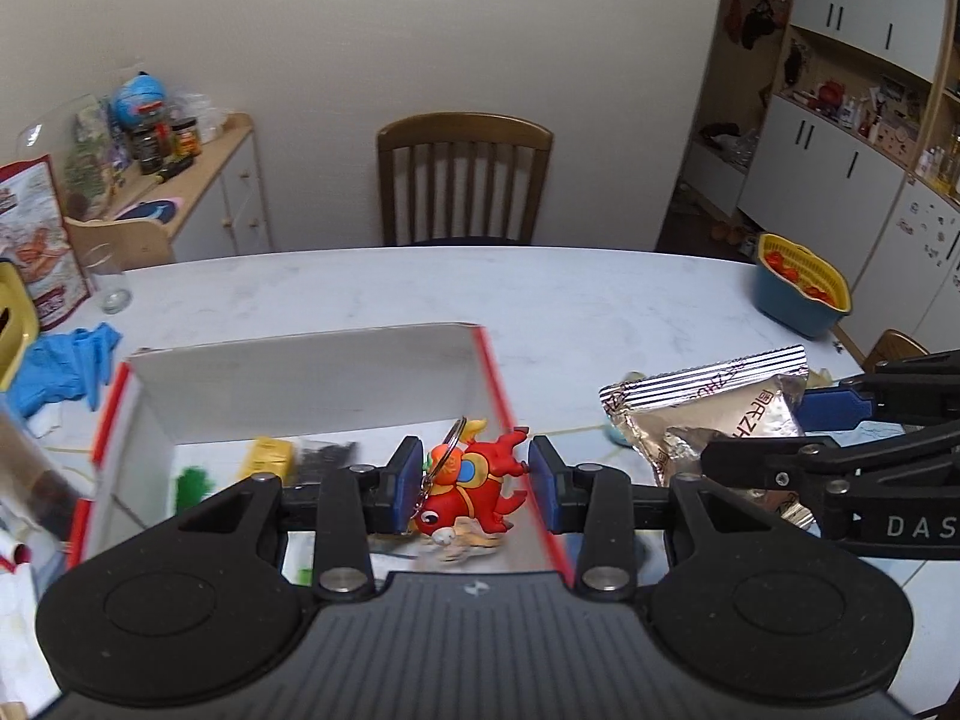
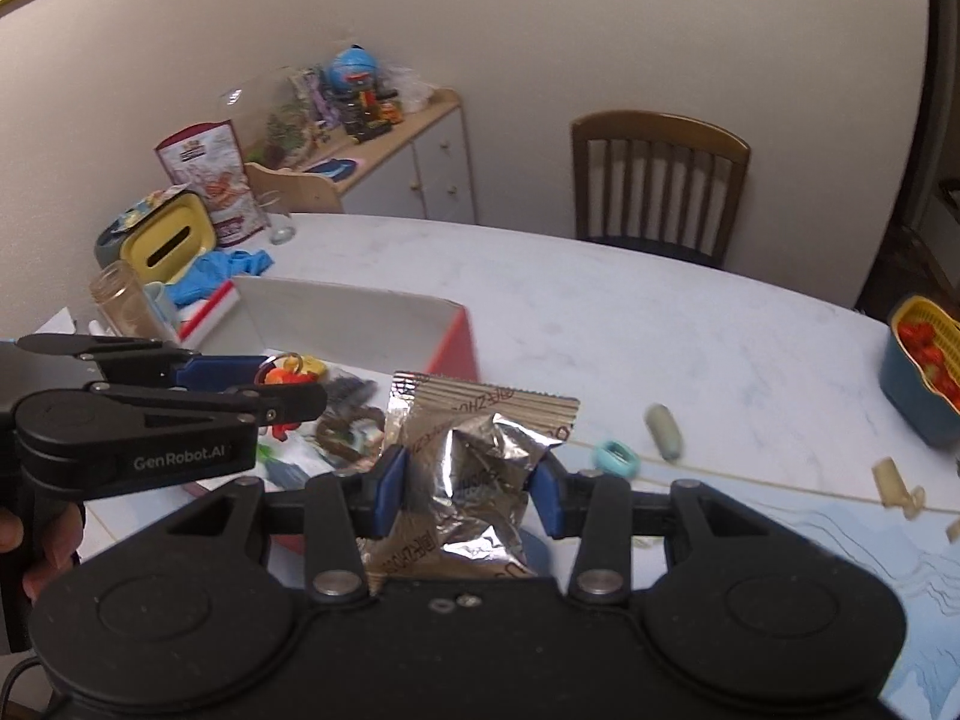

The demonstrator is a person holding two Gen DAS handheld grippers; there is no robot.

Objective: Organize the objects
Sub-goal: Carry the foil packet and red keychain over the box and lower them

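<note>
The left claw (image 1: 474, 483) grips a rubbery red keychain (image 1: 474, 492) across its body, light and springy. The right claw (image 2: 468, 489) pinches a crinkly foil packet (image 2: 474, 456) mid-body, slippery and crushable, probably light.

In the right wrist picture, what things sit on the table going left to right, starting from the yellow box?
yellow box → blue gloves → white-and-red box → teal ring → blue basket with yellow liner
</note>
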